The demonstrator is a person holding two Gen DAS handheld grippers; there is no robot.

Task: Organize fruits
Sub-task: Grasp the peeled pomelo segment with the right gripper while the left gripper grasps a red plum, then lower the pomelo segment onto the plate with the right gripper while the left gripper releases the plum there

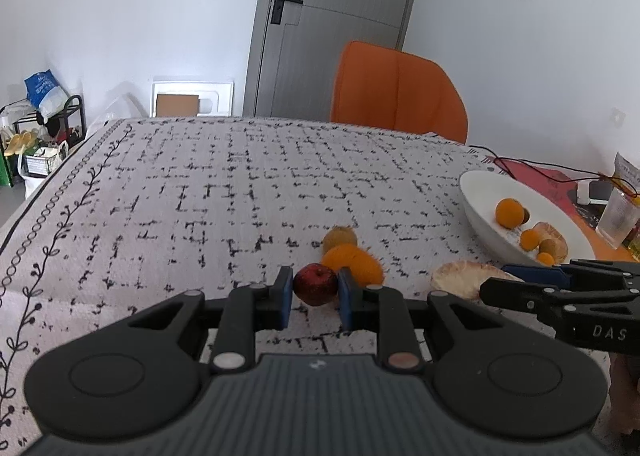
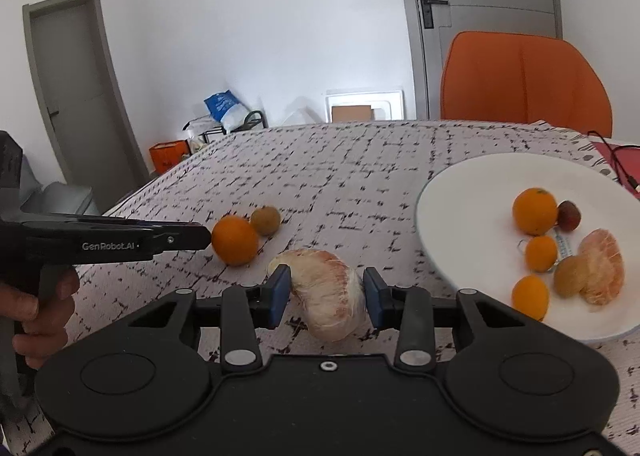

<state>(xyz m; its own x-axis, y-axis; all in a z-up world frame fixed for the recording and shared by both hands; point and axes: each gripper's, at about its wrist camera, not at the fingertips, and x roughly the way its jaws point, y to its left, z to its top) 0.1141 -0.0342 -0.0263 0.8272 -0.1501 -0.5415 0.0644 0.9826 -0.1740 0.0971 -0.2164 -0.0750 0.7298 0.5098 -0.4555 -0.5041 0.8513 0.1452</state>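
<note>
Apple (image 1: 315, 284) between left fingers (image 1: 285, 298); pomelo (image 2: 328, 292) between right fingers (image 2: 280, 296).

The left wrist camera is sitting low behind its own blue-padded fingers (image 1: 285, 296), looking forward across the white black-patterned tablecloth (image 1: 200, 184) toward the grey door (image 1: 320, 16). The right wrist camera is looking the same way from behind its own fingers (image 2: 280, 294), equally close to the cloth. Both views are sharing the round orange fruit (image 1: 354, 262) (image 2: 235, 240), the peeled pale pomelo piece (image 1: 460, 280) (image 2: 330, 294), the white bowl (image 1: 480, 196) (image 2: 460, 192) lying right of the fingers, and the orange chair (image 1: 396, 92) (image 2: 524, 80).
</note>
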